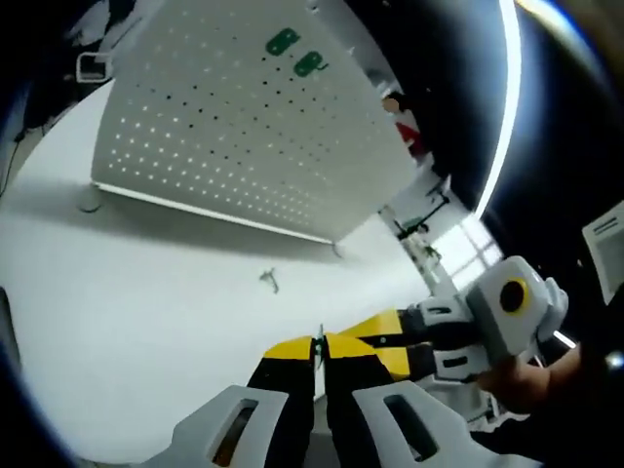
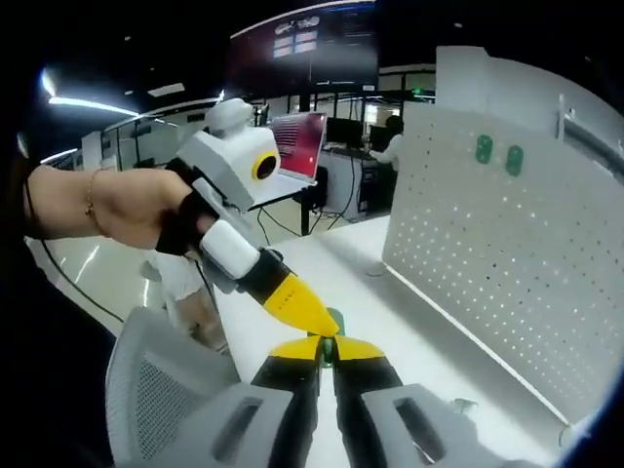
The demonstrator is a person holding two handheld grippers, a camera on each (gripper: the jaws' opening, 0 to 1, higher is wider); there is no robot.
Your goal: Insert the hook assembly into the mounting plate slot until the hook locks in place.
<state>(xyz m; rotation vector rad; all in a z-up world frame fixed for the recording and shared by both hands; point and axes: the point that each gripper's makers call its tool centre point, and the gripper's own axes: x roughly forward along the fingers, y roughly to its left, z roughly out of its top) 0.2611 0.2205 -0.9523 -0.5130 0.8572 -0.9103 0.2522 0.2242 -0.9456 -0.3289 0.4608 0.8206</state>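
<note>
White perforated steel makes up the mounting plate (image 1: 244, 127), a pegboard standing upright on the white table (image 1: 127, 322); it carries two green hooks (image 1: 295, 54) close together near its top edge. In the right gripper view the same plate (image 2: 507, 263) rises to one side, with the green hooks (image 2: 498, 153) high on its face. A small metal hook piece (image 1: 270, 280) lies loose on the table in front of the plate's lower edge, apart from both tools. The left gripper (image 1: 319, 356) hovers over the table short of the plate, its yellow-tipped jaws pressed together on a thin metal sliver that sticks up between them; what that sliver is I cannot tell. The right gripper (image 1: 390, 341) comes in beside it, tips nearly meeting the left one's. In the right gripper view the right gripper (image 2: 327, 349) has its jaws closed together with a small green piece (image 2: 334, 320) at the tips, and the left gripper (image 2: 310, 314), held by a hand (image 2: 136, 207), points down onto that same spot
</note>
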